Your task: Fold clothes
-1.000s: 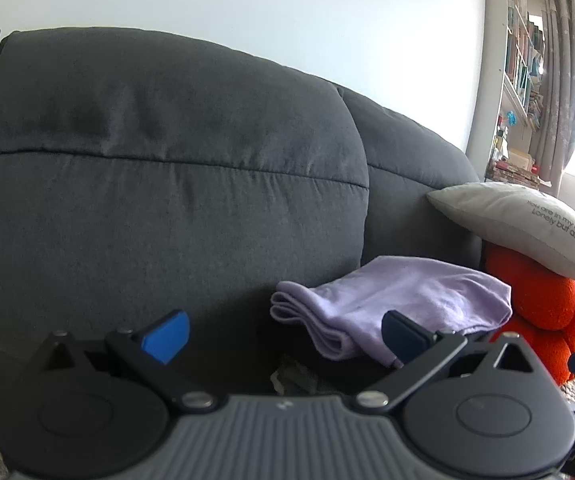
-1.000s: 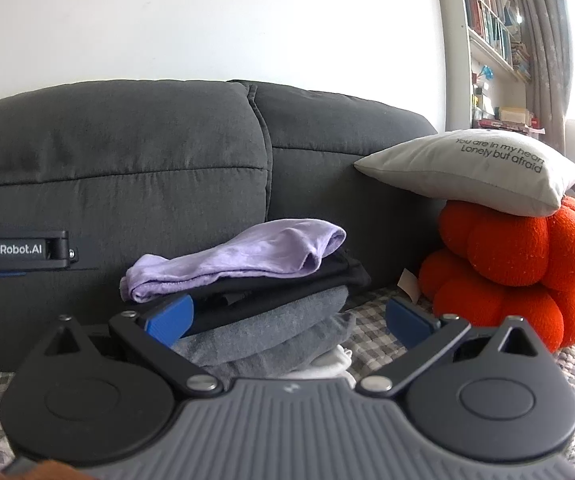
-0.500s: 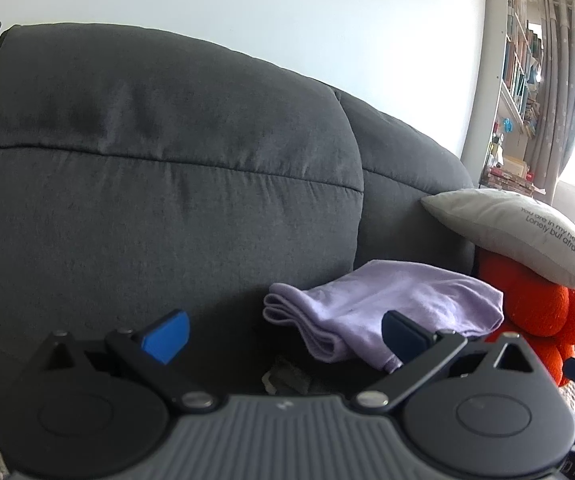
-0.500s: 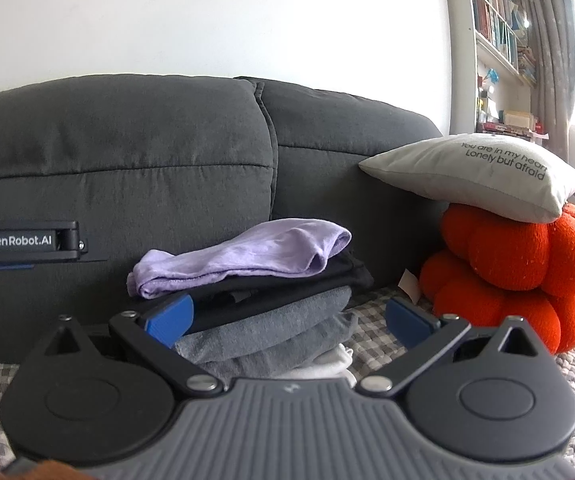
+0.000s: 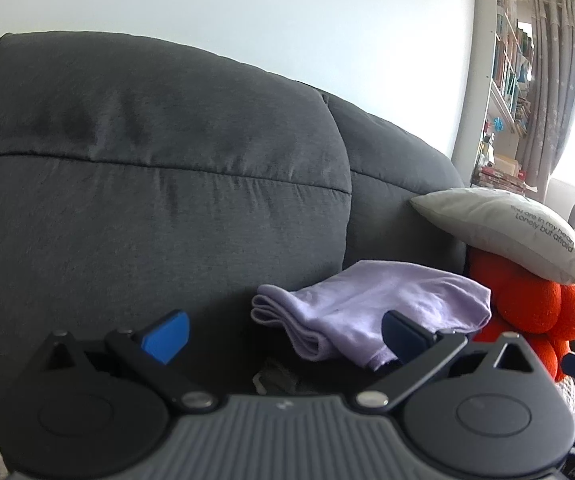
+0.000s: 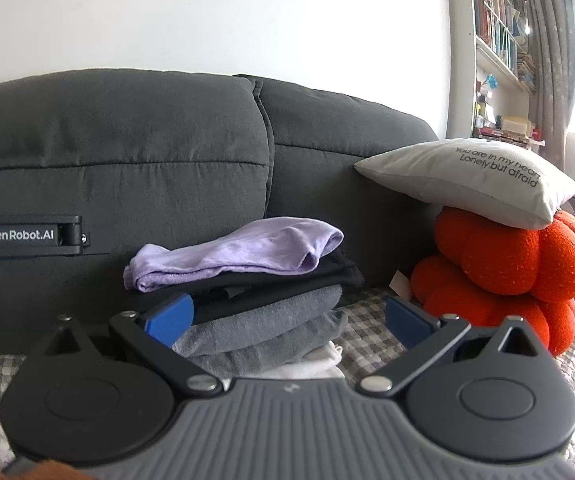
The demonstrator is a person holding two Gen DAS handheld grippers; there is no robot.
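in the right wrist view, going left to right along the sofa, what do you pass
Black GenRobot.AI-labelled left gripper → stack of folded clothes topped by a lilac garment → bumpy orange plush cushion carrying a grey printed pillow.

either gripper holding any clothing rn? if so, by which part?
Nothing is held. The left gripper and the right gripper both stand open with empty jaws, short of the folded stack topped by the lavender garment.

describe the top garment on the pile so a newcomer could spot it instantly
Find the dark grey sofa; a stack of folded clothes sits on its seat. The top piece is the lilac garment, the only pastel item above black, grey and white layers.
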